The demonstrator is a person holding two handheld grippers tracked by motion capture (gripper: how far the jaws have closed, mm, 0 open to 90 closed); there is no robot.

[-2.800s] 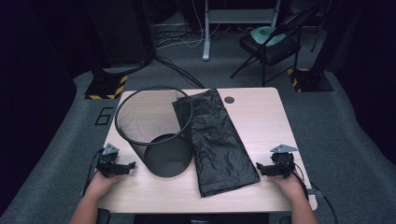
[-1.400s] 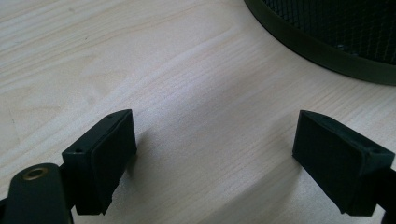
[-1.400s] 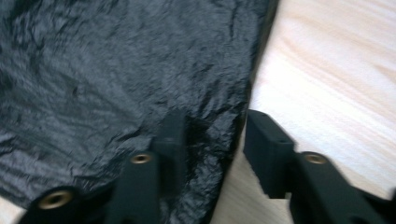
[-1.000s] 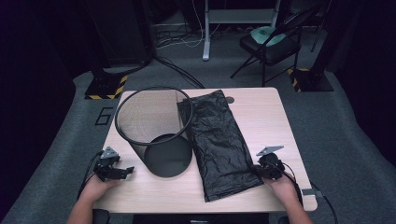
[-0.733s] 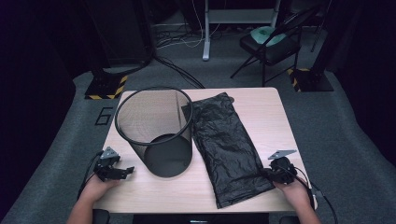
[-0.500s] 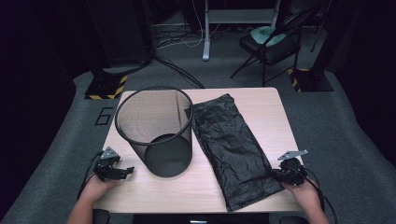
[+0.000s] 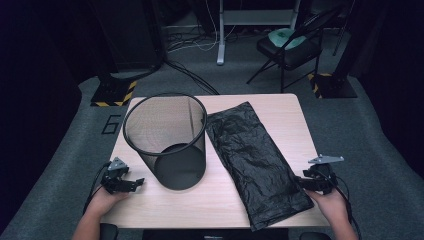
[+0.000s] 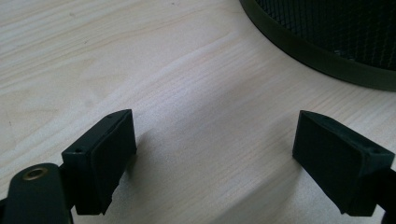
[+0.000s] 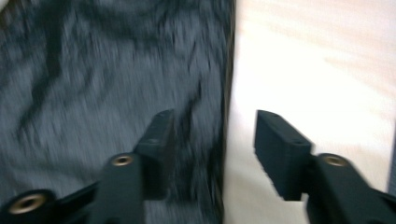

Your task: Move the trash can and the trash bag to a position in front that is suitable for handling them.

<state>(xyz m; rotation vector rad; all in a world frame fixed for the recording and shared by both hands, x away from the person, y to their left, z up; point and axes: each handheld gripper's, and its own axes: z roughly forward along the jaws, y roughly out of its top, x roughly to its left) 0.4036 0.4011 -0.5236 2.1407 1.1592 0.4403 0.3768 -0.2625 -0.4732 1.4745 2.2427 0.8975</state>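
Your right gripper [image 9: 212, 154] just opened, jaws straddling the bag [image 7: 252, 160] edge, not pinching; left gripper [image 8: 212, 163] open by bin [image 7: 167, 142].

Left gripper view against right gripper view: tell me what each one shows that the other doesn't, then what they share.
The left gripper view alone has the base of the black mesh wastebasket at its upper right, with the left gripper open over bare wood. The right gripper view alone has the crinkled black trash bag, its edge running between the jaws of the right gripper, which have just been opening and do not press on it. Both share the pale wooden table and a pair of black jaws.
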